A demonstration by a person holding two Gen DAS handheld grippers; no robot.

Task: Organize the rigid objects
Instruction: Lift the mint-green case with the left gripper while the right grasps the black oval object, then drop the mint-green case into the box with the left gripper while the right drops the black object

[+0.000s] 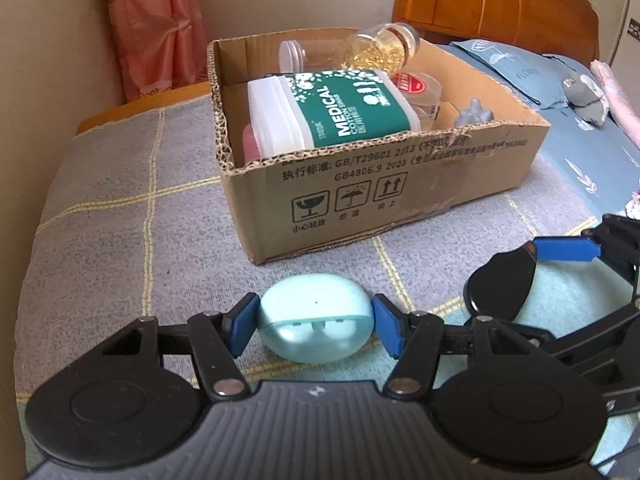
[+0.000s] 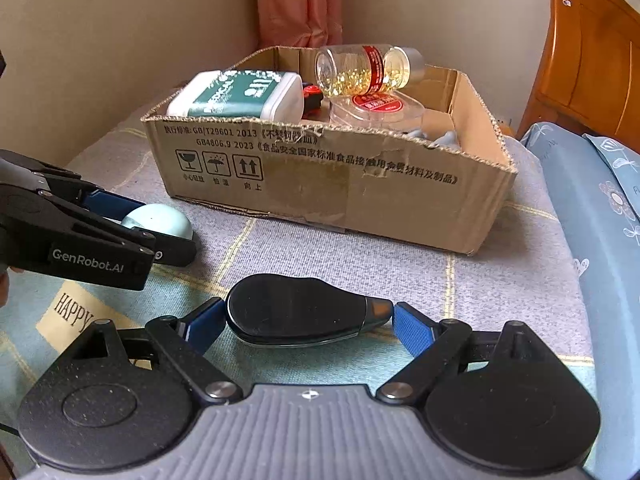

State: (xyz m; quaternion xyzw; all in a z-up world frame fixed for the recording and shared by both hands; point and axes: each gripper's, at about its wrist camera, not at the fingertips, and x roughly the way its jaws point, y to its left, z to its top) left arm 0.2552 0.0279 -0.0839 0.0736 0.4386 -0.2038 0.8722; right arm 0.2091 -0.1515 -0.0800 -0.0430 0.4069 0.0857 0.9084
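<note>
Earbud case (image 1: pixel 316 316), pale mint, sits on the bed pinched between the left claw (image 1: pixel 315 326) pads, right in front of the cardboard box (image 1: pixel 400 196). Right claw (image 2: pixel 308 320) squeezes a black teardrop-shaped gadget (image 2: pixel 296 310) nearby.

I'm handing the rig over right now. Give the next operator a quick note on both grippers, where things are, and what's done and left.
Left gripper: shut on the earbud case, low over the blanket.
Right gripper: shut on the black paddle-shaped object, also near the blanket.
Cardboard box ahead already holds the cotton swab tub, a bottle of gold capsules and a clear round container.
Left: move both held items into the box.
</note>
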